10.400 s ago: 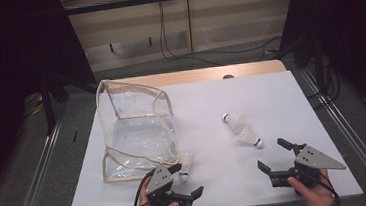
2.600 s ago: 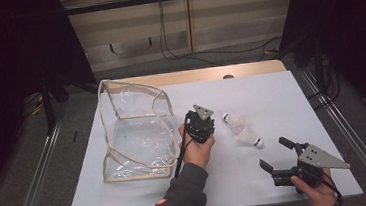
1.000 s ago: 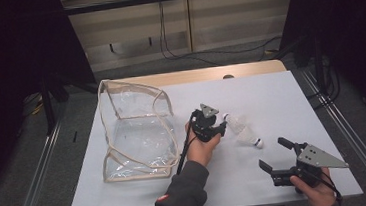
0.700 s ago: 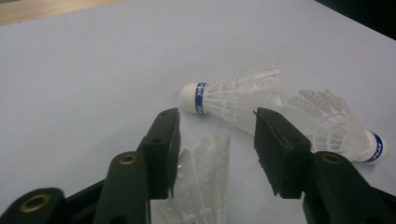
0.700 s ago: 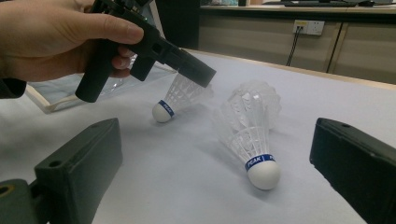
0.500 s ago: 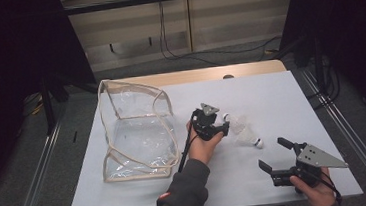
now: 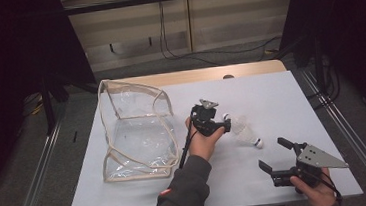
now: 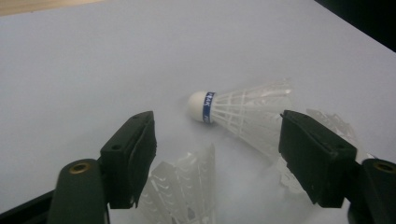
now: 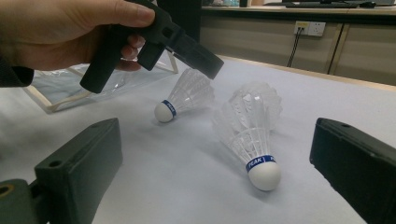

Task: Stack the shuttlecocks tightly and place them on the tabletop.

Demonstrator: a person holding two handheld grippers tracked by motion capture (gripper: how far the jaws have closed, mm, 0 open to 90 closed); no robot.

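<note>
White shuttlecocks [image 7: 244,132] lie together at the table's middle right. One with a blue-banded cork [image 8: 243,109] lies just beyond my left gripper [image 8: 217,140]. Its jaws have just been opening and now stand open. A feather skirt [image 8: 187,191] sits loose between them, touched by neither pad. From above, that gripper [image 7: 221,124] points down at the pile. The right gripper view shows its jaw [image 9: 205,60] against one shuttlecock's skirt [image 9: 187,95]. My right gripper [image 7: 273,154] rests open near the front right corner, aimed at a PEAK-banded shuttlecock [image 9: 254,140].
A clear plastic bag with beige trim [image 7: 138,132] stands open on the left half of the white table [image 7: 280,89]. Bare tabletop lies behind and to the right of the shuttlecocks. Metal rails run along both sides of the table.
My left gripper has come from the front edge by the bag to the shuttlecocks at the middle. The shuttlecock that lay by the bag is gone from there. The right gripper has stayed put.
</note>
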